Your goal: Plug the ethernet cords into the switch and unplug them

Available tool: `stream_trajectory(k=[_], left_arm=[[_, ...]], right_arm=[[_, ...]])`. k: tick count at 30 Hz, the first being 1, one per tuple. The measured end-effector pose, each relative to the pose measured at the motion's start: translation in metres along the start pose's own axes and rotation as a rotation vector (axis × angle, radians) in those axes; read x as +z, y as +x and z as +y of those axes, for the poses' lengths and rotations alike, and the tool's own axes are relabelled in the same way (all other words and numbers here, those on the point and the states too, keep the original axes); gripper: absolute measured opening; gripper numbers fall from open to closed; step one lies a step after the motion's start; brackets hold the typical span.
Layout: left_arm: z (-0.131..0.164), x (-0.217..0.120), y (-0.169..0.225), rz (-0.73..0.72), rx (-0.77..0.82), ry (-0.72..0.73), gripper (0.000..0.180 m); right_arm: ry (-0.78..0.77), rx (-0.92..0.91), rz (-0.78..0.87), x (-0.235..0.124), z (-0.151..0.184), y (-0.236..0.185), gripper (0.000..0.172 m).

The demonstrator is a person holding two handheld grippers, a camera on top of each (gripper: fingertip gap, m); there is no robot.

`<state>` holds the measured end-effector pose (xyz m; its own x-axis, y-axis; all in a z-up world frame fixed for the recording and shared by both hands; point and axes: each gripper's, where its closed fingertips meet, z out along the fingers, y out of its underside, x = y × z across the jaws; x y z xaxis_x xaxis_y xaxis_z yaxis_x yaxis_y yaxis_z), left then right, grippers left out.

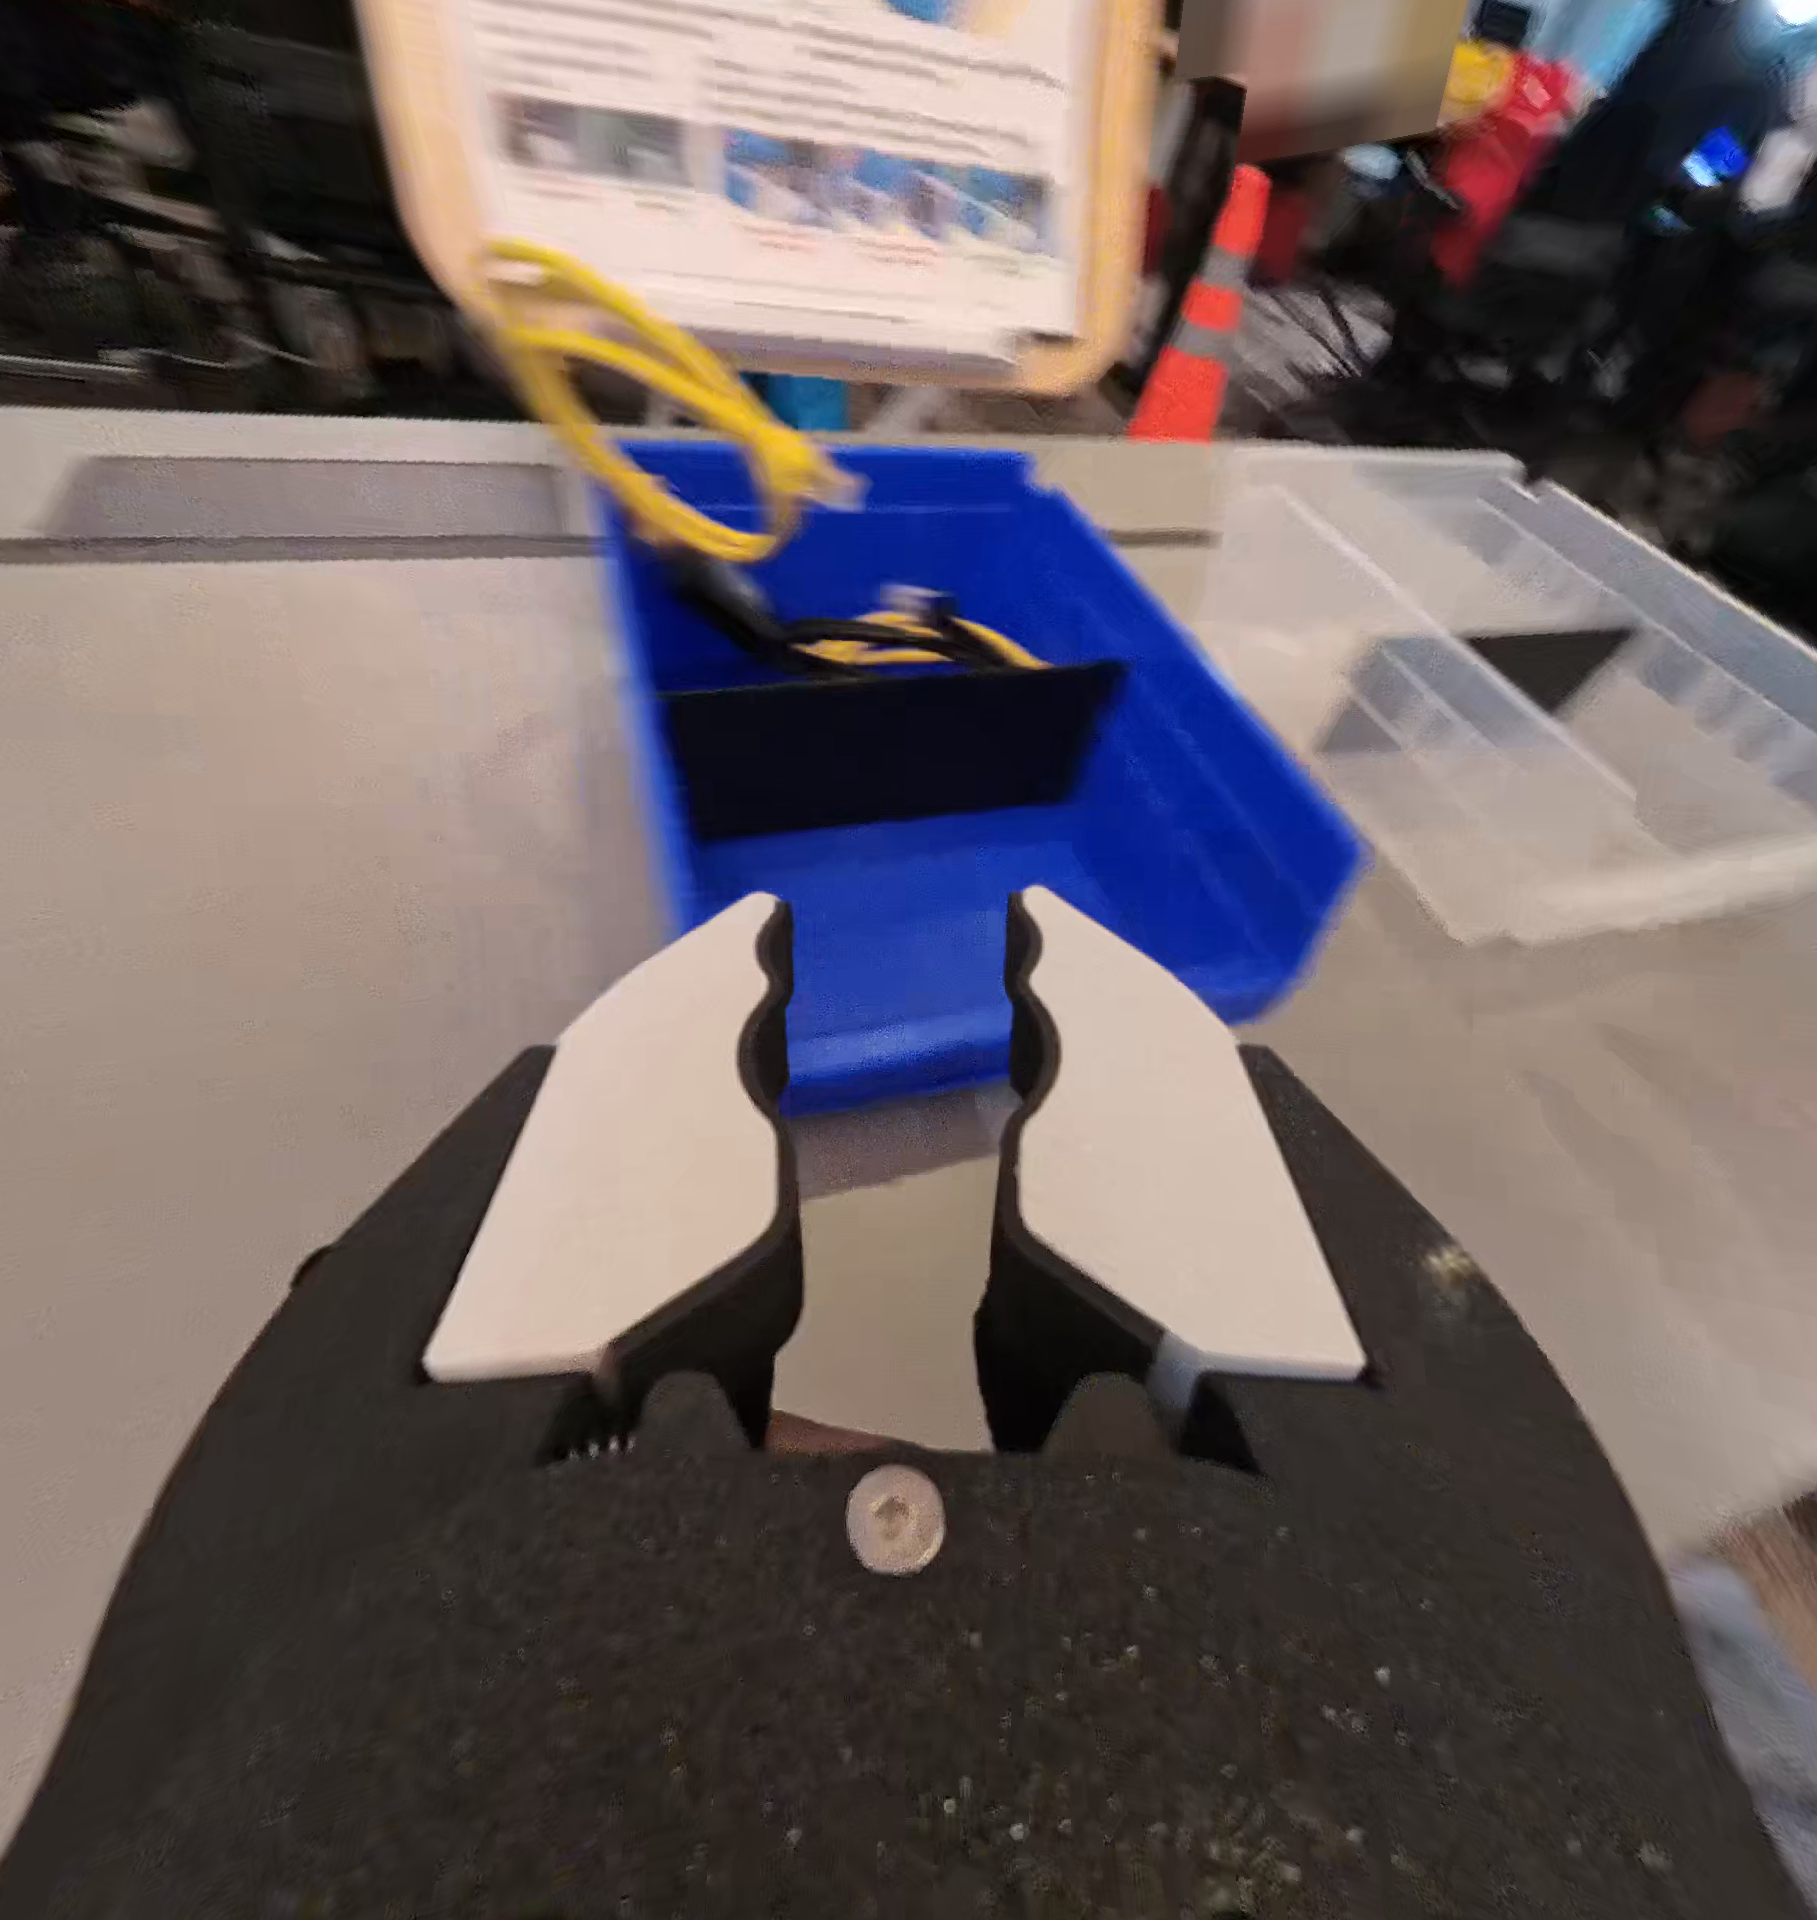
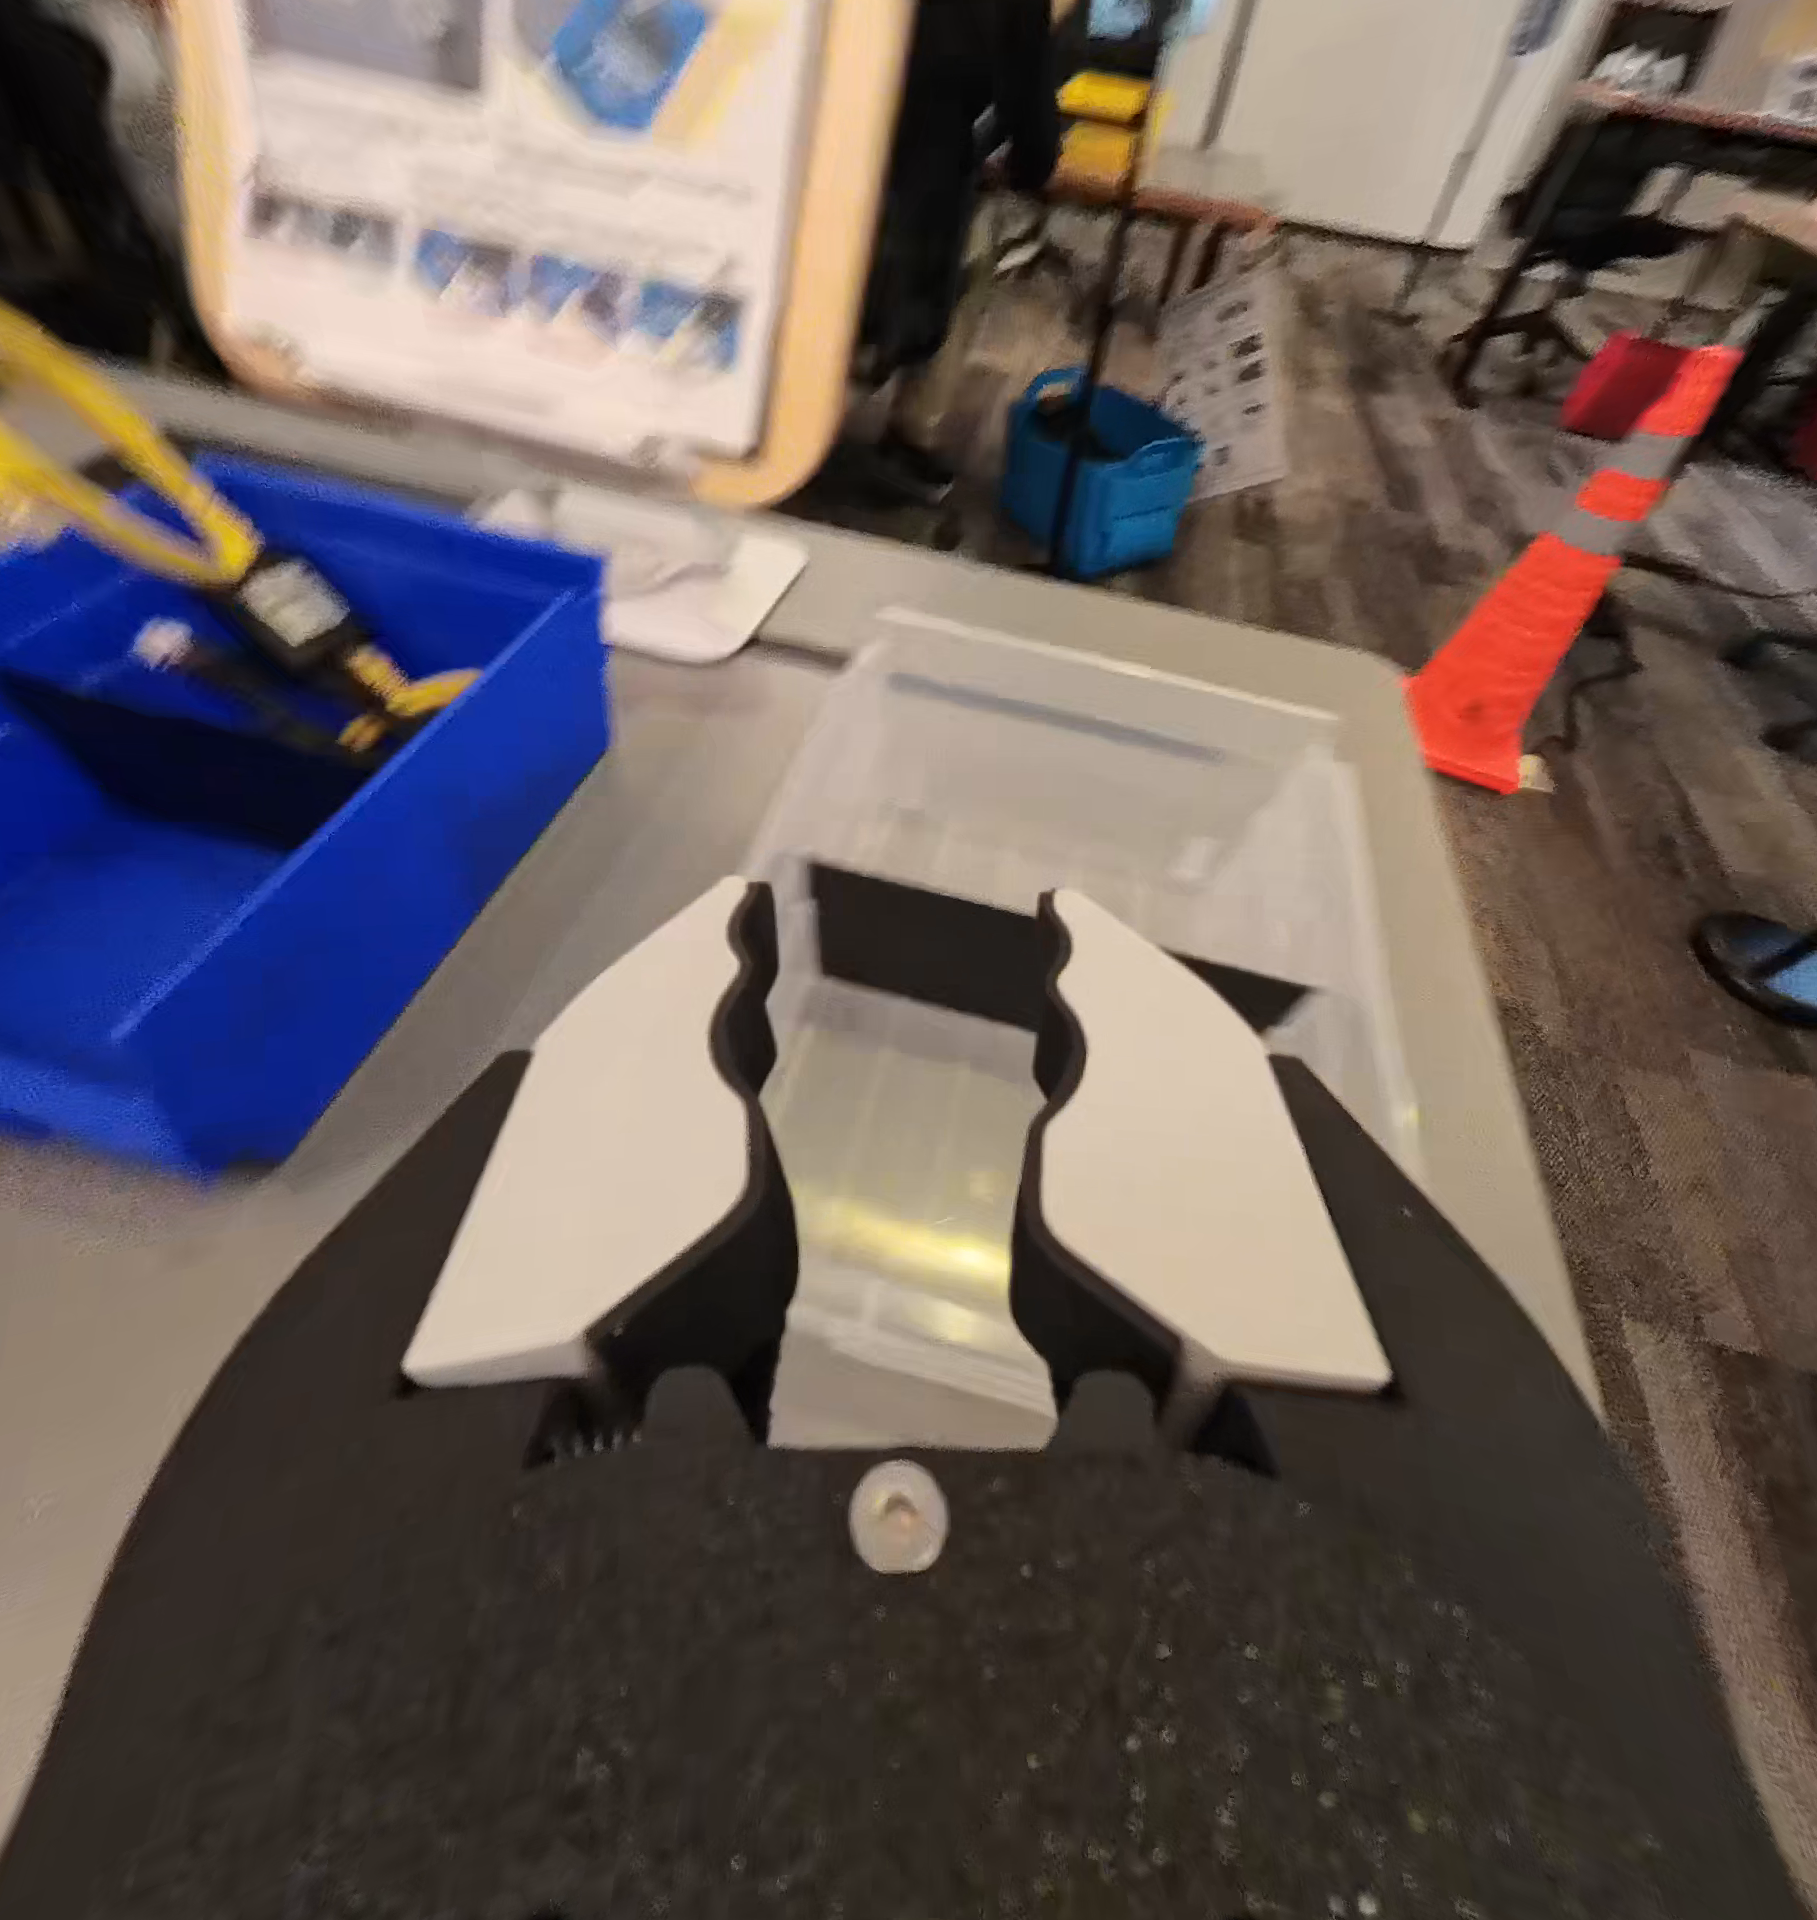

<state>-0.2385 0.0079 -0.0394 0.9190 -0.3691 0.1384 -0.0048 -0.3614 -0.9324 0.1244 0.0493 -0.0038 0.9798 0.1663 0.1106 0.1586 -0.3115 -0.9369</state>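
Grey tabletop (image 1: pixel 208 831) fills the left of the left wrist view, bare and blurred. Moving right, yellow cords (image 1: pixel 665 416) loop in the air at upper centre, above the far end of a blue bin (image 1: pixel 1226 790), with one clear plug end (image 1: pixel 836 483) dangling over its rim. Down inside the bin, behind a black divider (image 1: pixel 883 748), more yellow and black cable (image 1: pixel 914 649) lies bunched. Lower centre, the left gripper (image 1: pixel 896 909) has its fingers spread apart with nothing between them, only the blue floor of the bin showing through the gap. Far right, a clear plastic box (image 1: pixel 1569 790) sits on the table, just beside the bin.

Over to the right wrist view: at the left edge the yellow cords (image 2: pixel 73 468) hang into the blue bin (image 2: pixel 364 935), joined to a small black device (image 2: pixel 286 613) that may be the switch, too blurred to be sure. In the middle, the right gripper (image 2: pixel 904 899) is spread wide and bare above the clear box (image 2: pixel 1299 831). On the right, an orange cone (image 2: pixel 1548 623) stands on the floor.
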Motion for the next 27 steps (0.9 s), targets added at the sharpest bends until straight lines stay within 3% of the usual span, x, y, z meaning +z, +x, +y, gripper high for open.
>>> stream_trajectory(k=[4, 5, 7, 9, 18, 19, 20, 21, 22, 27], left_arm=[[0.016, 0.004, -0.088, -0.172, 0.080, 0.123, 0.034], [0.023, 0.007, -0.098, -0.171, 0.073, 0.135, 0.034], [0.027, 0.014, -0.095, -0.031, -0.028, 0.123, 0.034], [0.032, 0.024, -0.085, 0.073, -0.075, 0.090, 0.042], [0.050, 0.073, -0.047, 0.045, 0.058, -0.045, 0.052], [0.054, 0.077, -0.043, 0.039, 0.055, -0.070, 0.048], [0.058, 0.080, -0.046, -0.003, 0.051, -0.096, 0.036], [0.058, 0.079, -0.054, -0.079, 0.064, -0.099, 0.017], [0.058, 0.077, -0.058, -0.104, 0.094, -0.102, 0.006], [0.039, 0.061, -0.071, -0.184, 0.133, -0.052, 0.004]], right_arm=[[-0.208, -0.149, -0.274, 0.021, 0.031, -0.133, 0.061], [-0.208, -0.137, -0.351, 0.023, 0.037, -0.165, 0.065], [-0.205, -0.096, -0.389, 0.032, 0.049, -0.202, 0.075], [-0.189, -0.033, -0.376, 0.040, 0.060, -0.218, 0.083], [-0.140, 0.134, -0.276, 0.072, 0.093, -0.229, 0.095], [-0.121, 0.160, -0.255, 0.074, 0.091, -0.227, 0.089], [-0.097, 0.184, -0.234, 0.075, 0.087, -0.224, 0.070], [-0.099, 0.201, -0.196, 0.076, 0.087, -0.218, 0.025], [-0.129, 0.202, -0.142, 0.076, 0.090, -0.211, 0.011], [-0.092, 0.087, -0.064, 0.069, 0.076, -0.222, 0.005]])
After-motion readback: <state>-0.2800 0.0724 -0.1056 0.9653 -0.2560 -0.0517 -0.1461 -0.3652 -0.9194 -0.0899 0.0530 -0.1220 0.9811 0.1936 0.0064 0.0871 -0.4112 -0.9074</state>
